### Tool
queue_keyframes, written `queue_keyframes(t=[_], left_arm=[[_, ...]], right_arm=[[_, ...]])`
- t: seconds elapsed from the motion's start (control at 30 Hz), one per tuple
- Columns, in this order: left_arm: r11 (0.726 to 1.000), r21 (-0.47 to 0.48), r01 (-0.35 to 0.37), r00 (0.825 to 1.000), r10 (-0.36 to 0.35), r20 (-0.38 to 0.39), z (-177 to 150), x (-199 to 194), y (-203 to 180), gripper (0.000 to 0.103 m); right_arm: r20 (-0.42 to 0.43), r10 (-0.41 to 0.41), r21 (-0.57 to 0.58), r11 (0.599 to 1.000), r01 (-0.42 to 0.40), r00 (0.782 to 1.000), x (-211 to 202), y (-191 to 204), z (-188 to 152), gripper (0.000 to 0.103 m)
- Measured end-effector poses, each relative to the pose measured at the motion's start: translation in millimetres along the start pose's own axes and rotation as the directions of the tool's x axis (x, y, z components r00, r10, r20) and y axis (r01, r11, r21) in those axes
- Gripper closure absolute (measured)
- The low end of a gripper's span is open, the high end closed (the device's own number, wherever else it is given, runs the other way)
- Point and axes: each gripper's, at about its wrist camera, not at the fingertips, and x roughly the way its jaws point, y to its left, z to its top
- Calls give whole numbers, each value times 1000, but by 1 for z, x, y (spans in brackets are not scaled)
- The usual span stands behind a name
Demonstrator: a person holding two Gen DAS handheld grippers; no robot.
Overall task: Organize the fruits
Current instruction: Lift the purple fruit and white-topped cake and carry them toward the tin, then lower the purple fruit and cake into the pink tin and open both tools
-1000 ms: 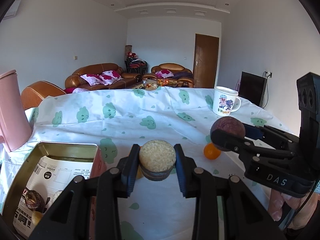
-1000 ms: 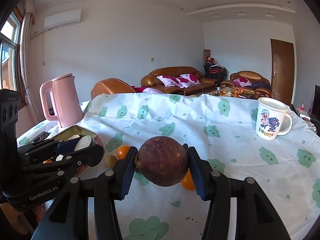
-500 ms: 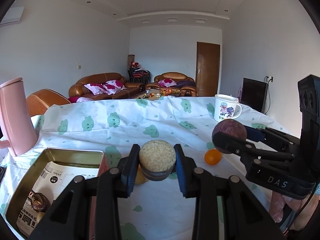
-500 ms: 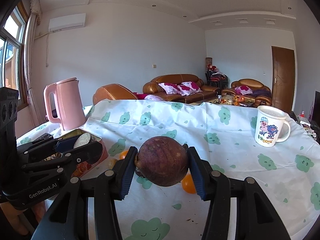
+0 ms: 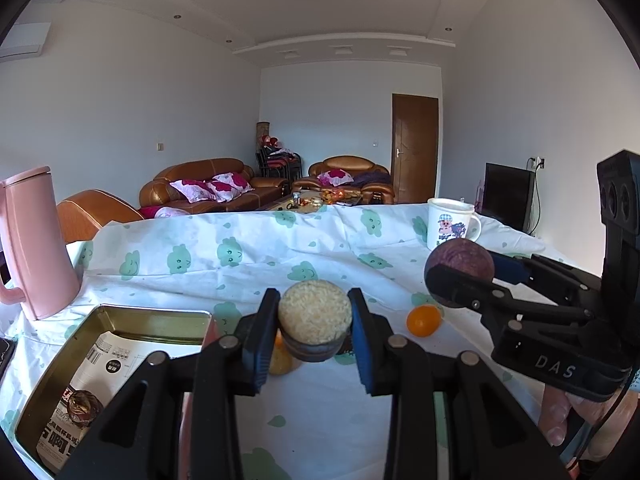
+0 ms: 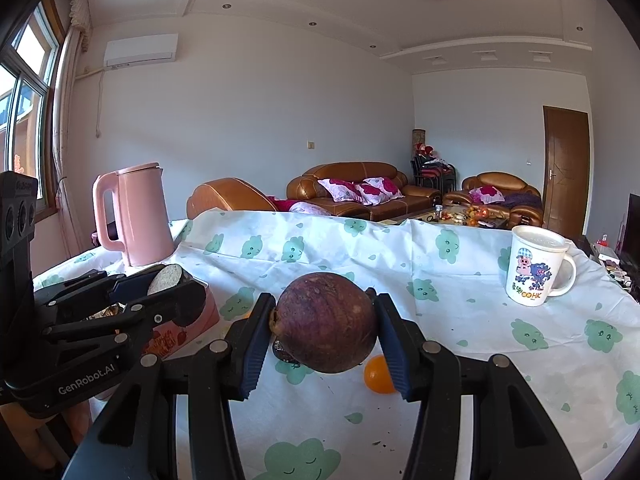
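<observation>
Gold tin [image 5: 120, 316] sits low-left of my left hand-held gripper [image 5: 314, 328] clamping halved fruit [image 5: 315, 324], nearer than right hand-held gripper [image 6: 324, 332] clamping purple fruit [image 6: 326, 322]

Pink kettle [image 6: 136, 216] upright near far left corner of table, handle turned left. White cartoon mug [image 6: 534, 270] upright toward right edge, handle to the right, well apart from kettle. Cloud-print cloth [image 6: 320, 248] over whole tabletop. Beyond far edge: brown leather sofas [image 6: 352, 188] with pink cushions, wooden door [image 6: 566, 164], air conditioner [image 6: 140, 50] high on wall.
</observation>
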Motion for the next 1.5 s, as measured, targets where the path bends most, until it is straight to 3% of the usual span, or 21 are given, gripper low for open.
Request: queue_keyframes(t=[0.2, 0.43, 0.8, 1.07, 1.5], left_arm=[[1000, -2, 7, 1000, -7, 1, 1, 0, 0, 67], [999, -45, 30, 1000, -30, -5, 0, -3, 13, 67], [987, -138, -84, 996, 78, -46, 5, -25, 90, 67], [962, -215, -167, 981, 140, -136, -1, -22, 150, 67], [949, -229, -216, 963, 168, -210, -12, -11, 179, 67]], right_arm=[[-12, -13, -13, 1000, 13, 1000, 1, 3, 0, 50], [-90, 5, -23, 1000, -7, 996, 18, 12, 3, 50], [-146, 160, -120, 977, -178, 976, 49, 93, 30, 50], [-223, 198, -178, 954, -240, 954, 89, 141, 26, 50], [-337, 222, -199, 933, -299, 915, 128, 179, 10, 50]])
